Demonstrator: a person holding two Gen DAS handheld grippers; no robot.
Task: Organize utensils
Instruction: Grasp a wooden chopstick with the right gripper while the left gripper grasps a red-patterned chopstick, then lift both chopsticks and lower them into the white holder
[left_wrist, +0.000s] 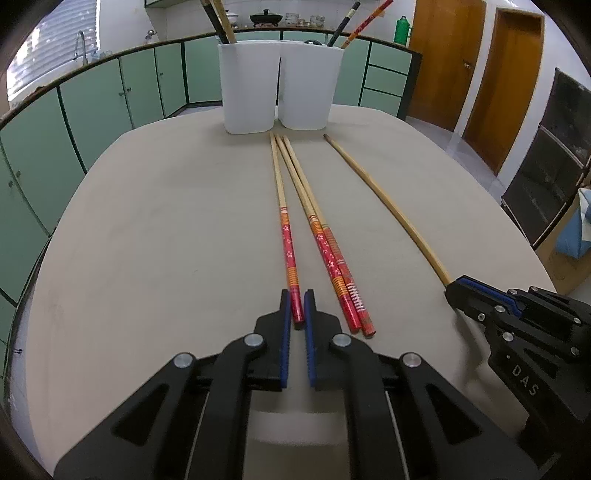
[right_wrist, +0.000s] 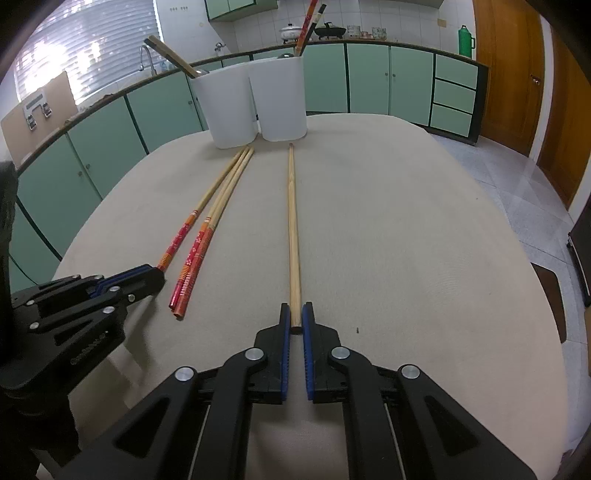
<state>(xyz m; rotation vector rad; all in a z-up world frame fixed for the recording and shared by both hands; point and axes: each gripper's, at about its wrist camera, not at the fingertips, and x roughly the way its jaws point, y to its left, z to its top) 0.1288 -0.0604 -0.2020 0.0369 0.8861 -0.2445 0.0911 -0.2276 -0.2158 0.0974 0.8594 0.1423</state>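
On the matte beige table (left_wrist: 166, 240), the left gripper (left_wrist: 296, 306) pinches a slim red-patterned chopstick (left_wrist: 287, 251) by its painted end, the right gripper (right_wrist: 296, 317) a plain round bamboo stick (right_wrist: 293, 229). Two smooth white plastic holders (left_wrist: 280, 85) stand beyond.

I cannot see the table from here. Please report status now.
Left gripper shut on red chopstick. Right gripper shut on plain chopstick. Two red chopsticks loose on table. Path to white holders clear.
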